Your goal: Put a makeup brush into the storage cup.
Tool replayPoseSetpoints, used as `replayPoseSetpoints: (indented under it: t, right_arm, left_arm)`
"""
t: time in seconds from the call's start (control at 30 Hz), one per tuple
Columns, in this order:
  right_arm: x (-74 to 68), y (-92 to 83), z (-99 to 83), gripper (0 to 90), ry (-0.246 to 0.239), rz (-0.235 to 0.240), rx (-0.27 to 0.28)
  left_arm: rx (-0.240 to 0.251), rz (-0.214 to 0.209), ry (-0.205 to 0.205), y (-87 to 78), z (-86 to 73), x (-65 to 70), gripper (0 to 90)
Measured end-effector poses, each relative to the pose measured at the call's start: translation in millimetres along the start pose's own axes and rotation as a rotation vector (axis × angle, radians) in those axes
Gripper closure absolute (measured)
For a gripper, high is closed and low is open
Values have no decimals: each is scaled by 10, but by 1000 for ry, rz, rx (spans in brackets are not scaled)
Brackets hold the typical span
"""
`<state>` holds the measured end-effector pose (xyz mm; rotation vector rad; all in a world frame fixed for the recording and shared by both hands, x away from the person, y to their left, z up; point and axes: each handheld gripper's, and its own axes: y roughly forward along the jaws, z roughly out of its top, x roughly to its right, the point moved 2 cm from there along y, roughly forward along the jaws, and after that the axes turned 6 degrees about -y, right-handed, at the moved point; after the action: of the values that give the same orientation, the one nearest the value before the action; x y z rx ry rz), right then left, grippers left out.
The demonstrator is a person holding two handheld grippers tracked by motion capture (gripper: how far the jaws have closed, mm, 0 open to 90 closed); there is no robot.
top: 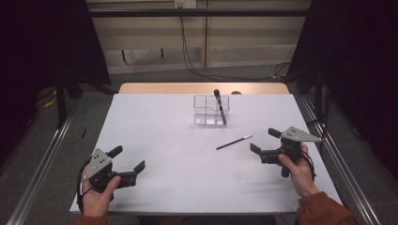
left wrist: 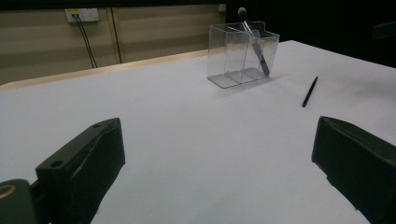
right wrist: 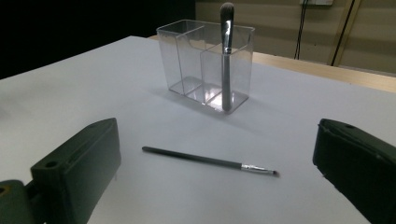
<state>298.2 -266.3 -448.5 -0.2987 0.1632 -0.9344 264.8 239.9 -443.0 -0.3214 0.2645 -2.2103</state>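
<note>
A clear plastic organiser (top: pixel 206 112) (left wrist: pixel 233 51) (right wrist: pixel 191 60) with compartments stands at the table's far middle. A dark makeup brush (top: pixel 219 106) (left wrist: pixel 254 42) (right wrist: pixel 226 60) stands upright in its right-hand compartment. A thin black brush (top: pixel 233 142) (left wrist: pixel 309 91) (right wrist: pixel 205 160) lies flat on the white table, in front of the organiser. My right gripper (top: pixel 263 140) (right wrist: pixel 215 186) is open, just right of the thin brush, with nothing between its jaws. My left gripper (top: pixel 127 159) (left wrist: pixel 215 177) is open at the near left, well away from both brushes.
The white sheet (top: pixel 159 122) covers the table, with a wooden edge (top: pixel 202 88) at the far side. Metal rails (top: pixel 42 159) run along both sides. Cables (top: pixel 187 56) hang on the wall behind. A person's hands hold both grippers near the front edge.
</note>
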Motion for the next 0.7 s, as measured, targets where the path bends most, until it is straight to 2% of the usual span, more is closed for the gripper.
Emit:
replayPoseSetpoints:
  t: [0.37, 0.43, 0.6, 0.7]
  right_arm:
    - [156, 240, 156, 13, 1, 25, -46]
    - [176, 277, 167, 13, -13, 40, -82]
    - [207, 341, 225, 22, -21, 52, -98]
    - [217, 401, 259, 28, -46, 68, -135]
  left_arm:
    - [1, 4, -4, -10, -2, -1, 26]
    - [0, 3, -4, -9, -3, -3, 25]
    - [0, 3, -3, -10, -2, -3, 26]
    - [0, 4, -3, -10, -2, -3, 26]
